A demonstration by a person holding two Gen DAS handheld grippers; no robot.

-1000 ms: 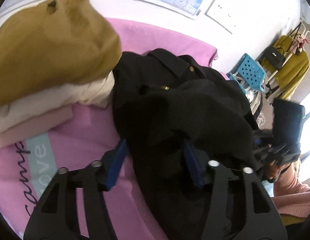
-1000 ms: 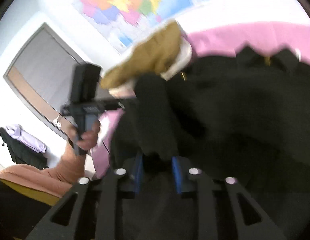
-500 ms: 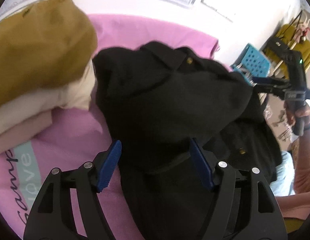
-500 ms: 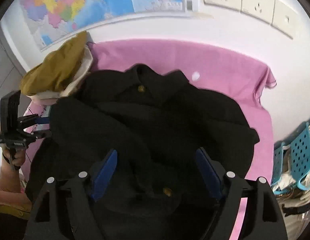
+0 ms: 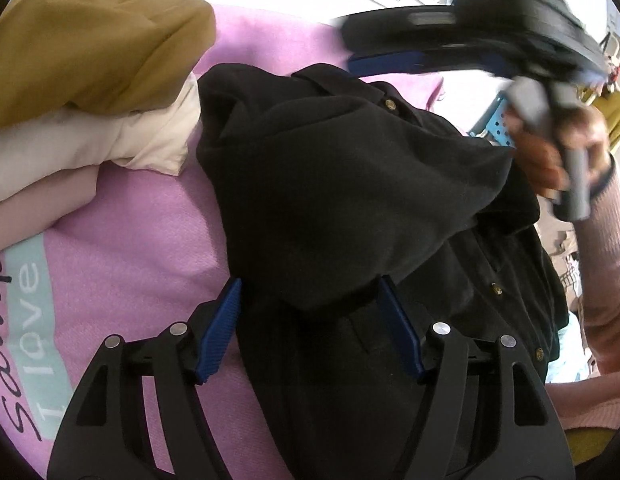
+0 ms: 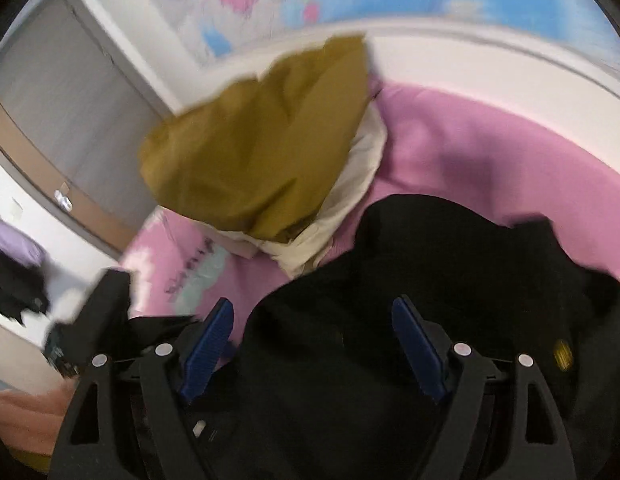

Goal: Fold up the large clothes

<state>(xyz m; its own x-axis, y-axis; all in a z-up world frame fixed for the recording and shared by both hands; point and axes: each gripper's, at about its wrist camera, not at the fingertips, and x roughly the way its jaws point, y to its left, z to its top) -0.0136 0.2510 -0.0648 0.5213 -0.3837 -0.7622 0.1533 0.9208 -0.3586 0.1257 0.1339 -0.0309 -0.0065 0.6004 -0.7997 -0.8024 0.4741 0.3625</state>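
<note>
Pink blanket (image 5: 142,216) carries the black coat (image 5: 350,184), bunched beside the folded pile (image 5: 94,56). Left tongs (image 5: 310,324) are closing loosely around its hem; right tongs (image 6: 314,340) stand apart above it. A thin grab may let cloth slip and spoil the fold.
</note>
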